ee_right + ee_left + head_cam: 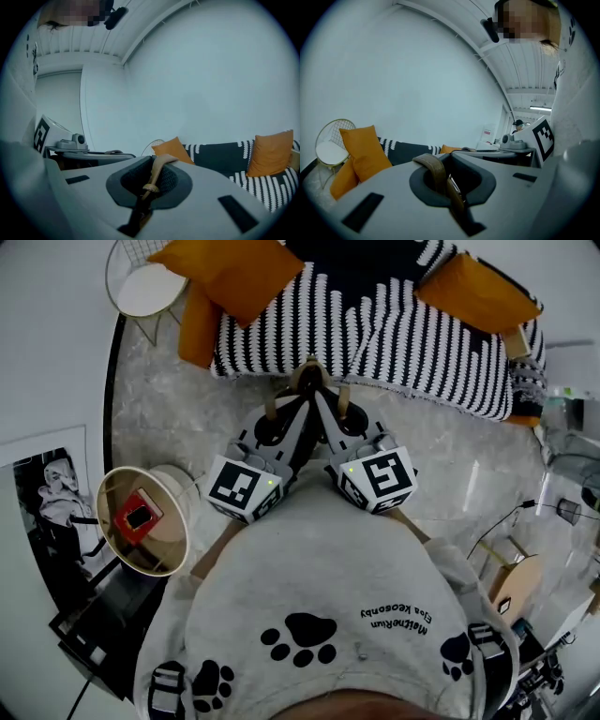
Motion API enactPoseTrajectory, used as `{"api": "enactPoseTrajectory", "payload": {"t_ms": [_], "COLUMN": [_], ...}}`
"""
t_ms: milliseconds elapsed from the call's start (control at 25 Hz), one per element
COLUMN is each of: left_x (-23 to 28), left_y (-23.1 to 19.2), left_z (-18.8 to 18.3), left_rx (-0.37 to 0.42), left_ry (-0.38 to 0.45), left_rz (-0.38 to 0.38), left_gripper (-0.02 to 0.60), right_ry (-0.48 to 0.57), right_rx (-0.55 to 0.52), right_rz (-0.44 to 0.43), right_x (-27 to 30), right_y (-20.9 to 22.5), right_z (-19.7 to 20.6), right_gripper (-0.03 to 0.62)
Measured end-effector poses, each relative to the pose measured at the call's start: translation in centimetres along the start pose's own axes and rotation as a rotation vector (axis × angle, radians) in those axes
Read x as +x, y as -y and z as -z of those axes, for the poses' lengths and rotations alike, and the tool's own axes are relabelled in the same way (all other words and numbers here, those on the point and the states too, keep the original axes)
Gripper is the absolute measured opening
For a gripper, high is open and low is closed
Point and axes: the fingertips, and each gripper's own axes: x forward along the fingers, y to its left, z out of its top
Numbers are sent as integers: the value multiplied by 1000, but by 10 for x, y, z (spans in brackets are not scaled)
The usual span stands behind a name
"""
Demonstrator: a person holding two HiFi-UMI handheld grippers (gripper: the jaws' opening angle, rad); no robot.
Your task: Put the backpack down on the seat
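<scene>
Head view: you pinch two brown backpack straps just in front of the striped seat.

Your left gripper (281,423) is squeezed tight on the left strap (271,407), and your right gripper (339,418) is squeezed tight on the right strap (344,401). Both straps are flat, smooth and brown, like leather. They run up the frame toward the seat (375,334) and come together in the middle, by the gripper tips. You cannot see the bag's body. The seat has bumpy black-and-white stripes, with soft orange cushions (230,273) at its ends. Shiny grey stone floor (178,409) lies below. A round tan tub (141,559) with a red box (138,514) stands at lower left.
</scene>
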Motion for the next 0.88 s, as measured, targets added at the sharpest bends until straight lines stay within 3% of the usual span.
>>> {"api": "enactPoseTrajectory", "payload": {"t_ms": [280, 880], "left_x": [19, 118], "left_y": [-8, -105], "left_z": [-5, -39], "left_rx": [5, 15], "left_ry": [-25, -95], "left_rz": [55, 136], "left_gripper": [18, 18], "right_ry": [9, 5], "right_rx": [-5, 48], "right_rz": [48, 138], "right_x": [10, 116], "right_y": [18, 102], "right_z": [-7, -36], "right_gripper": [31, 31]}}
